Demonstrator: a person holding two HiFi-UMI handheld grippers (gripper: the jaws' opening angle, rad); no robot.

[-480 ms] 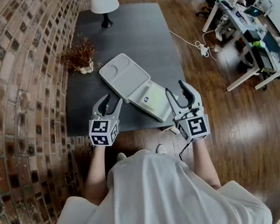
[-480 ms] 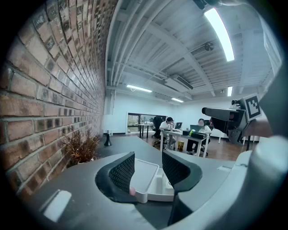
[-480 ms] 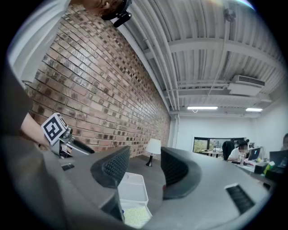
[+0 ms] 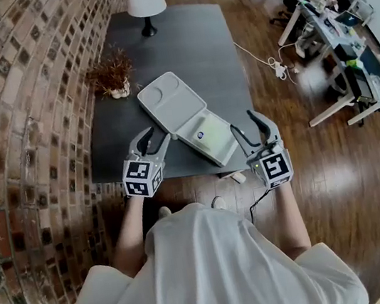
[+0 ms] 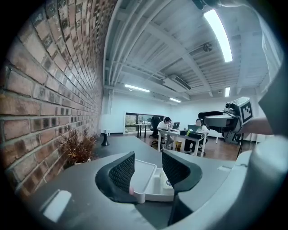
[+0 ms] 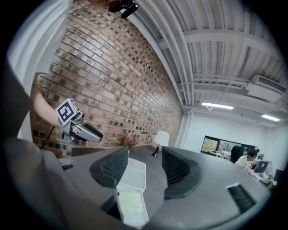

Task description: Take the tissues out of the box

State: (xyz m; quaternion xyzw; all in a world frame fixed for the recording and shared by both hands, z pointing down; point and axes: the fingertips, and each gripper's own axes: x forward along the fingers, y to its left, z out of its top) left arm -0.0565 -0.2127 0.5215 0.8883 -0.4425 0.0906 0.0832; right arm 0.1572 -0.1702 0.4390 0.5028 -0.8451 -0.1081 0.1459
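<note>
Dark table (image 4: 194,46): open box (image 4: 171,104), plant (image 4: 111,74), lamp (image 4: 145,0); left gripper (image 4: 155,134), right gripper (image 4: 242,121) fingers apart, empty.

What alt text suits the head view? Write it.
An open white tissue box lies on a dark table, lid flipped back. The left gripper and right gripper flank its near end, jaws apart, empty. A lamp and plant stand beyond.

No words or numbers can be read; the left tool (image 4: 153,138) and right tool (image 4: 243,123) carry only black-and-white square markers (image 4: 275,166); a round label (image 4: 200,135) inside the box (image 4: 219,153) is too small to read.
</note>
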